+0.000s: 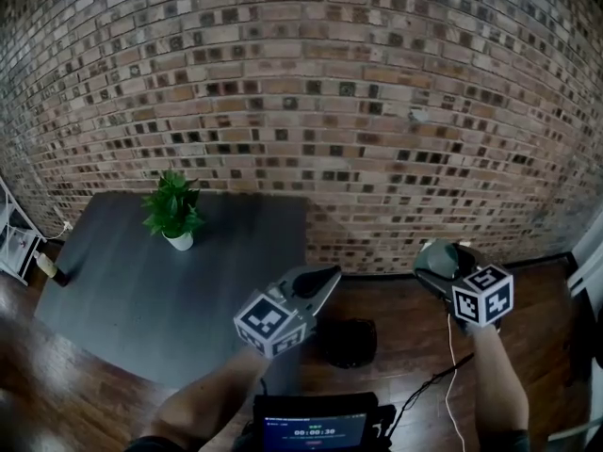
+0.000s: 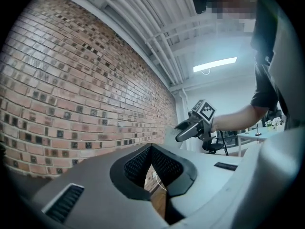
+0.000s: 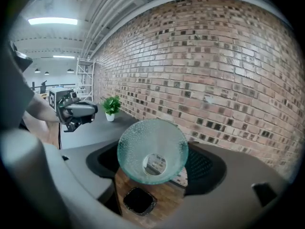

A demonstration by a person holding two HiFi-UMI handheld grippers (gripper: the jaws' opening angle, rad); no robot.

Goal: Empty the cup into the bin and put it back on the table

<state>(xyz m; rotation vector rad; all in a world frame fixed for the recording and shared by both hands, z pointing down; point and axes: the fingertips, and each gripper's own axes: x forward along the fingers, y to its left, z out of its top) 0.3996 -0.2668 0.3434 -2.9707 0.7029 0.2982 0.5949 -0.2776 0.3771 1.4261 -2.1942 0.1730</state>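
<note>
A clear, teal-tinted dimpled glass cup (image 3: 152, 149) is clamped between the jaws of my right gripper (image 3: 153, 157). It lies on its side, I look along its axis at its round base, and nothing shows inside. Straight below it on the wood floor stands the small black bin (image 3: 139, 200). In the head view the right gripper (image 1: 435, 257) hovers right of the bin (image 1: 349, 342), off the dark grey table (image 1: 141, 290). My left gripper (image 1: 325, 279) hangs at the table's right edge, its jaws together on nothing (image 2: 151, 149).
A potted green plant (image 1: 172, 210) stands on the table's far side near the brick wall. A dark device with a lit screen (image 1: 316, 431) sits at my feet, with a cable (image 1: 450, 384) on the floor. White shelving (image 1: 14, 238) stands at the far left.
</note>
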